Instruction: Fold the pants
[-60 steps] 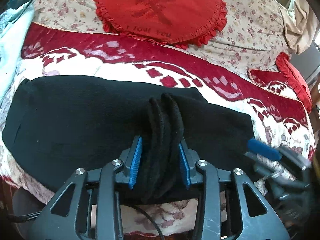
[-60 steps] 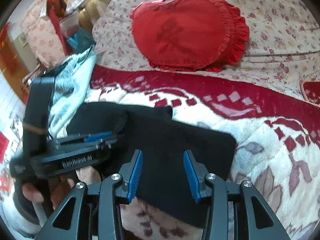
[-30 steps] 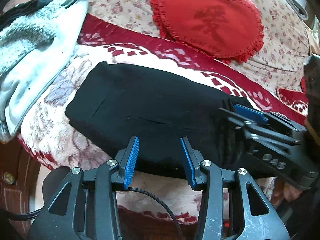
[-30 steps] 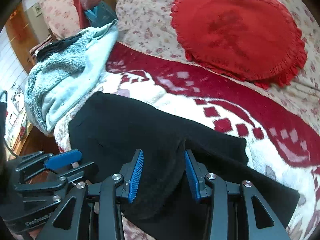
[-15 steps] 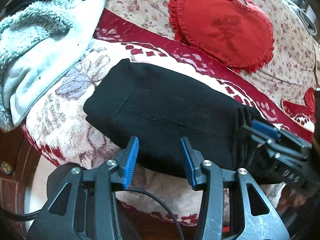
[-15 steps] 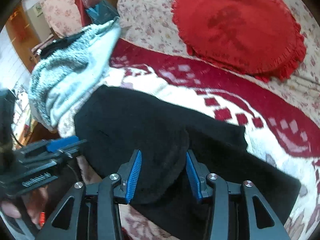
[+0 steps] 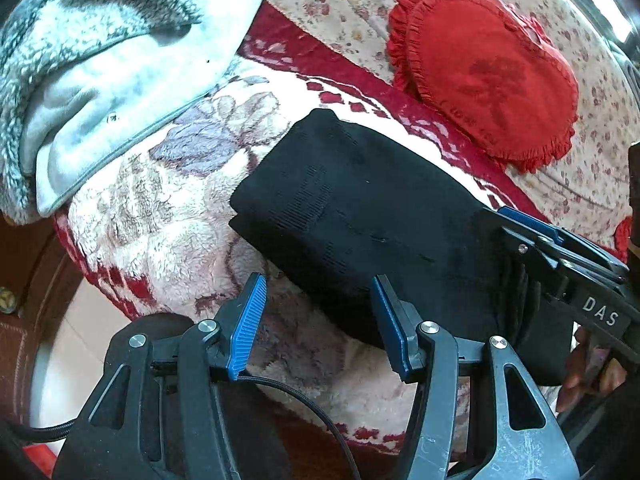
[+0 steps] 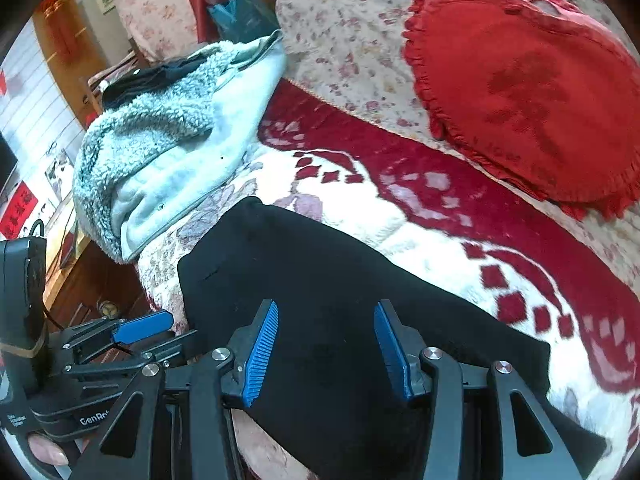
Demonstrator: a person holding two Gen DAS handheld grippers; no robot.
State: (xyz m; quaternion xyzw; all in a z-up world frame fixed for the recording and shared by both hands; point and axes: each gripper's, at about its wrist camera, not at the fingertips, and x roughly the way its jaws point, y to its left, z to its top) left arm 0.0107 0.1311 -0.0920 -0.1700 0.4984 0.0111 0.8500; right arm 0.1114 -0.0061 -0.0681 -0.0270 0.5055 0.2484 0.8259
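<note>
The black pants [image 7: 360, 208] lie folded on the red and cream blanket; they also show in the right wrist view [image 8: 328, 280]. My left gripper [image 7: 318, 320] is open and empty, held at the near left corner of the pants. My right gripper [image 8: 326, 350] is open, with the black cloth lying flat under and between its blue pads [image 8: 260, 350]. In the left wrist view the right gripper [image 7: 560, 256] sits on the right end of the pants. In the right wrist view the left gripper [image 8: 132, 332] is at the left, off the cloth.
A grey and pale blue fleece garment [image 7: 104, 64] is heaped at the left end of the blanket [image 7: 168, 208]. A red heart cushion [image 7: 488, 84] leans at the back. The blanket's front edge drops to the floor [image 7: 56, 352] below my left gripper.
My left gripper let go of the bunched pants and moved left. My right gripper closed on a fold, carried it across, and now stands open over the flat cloth.
</note>
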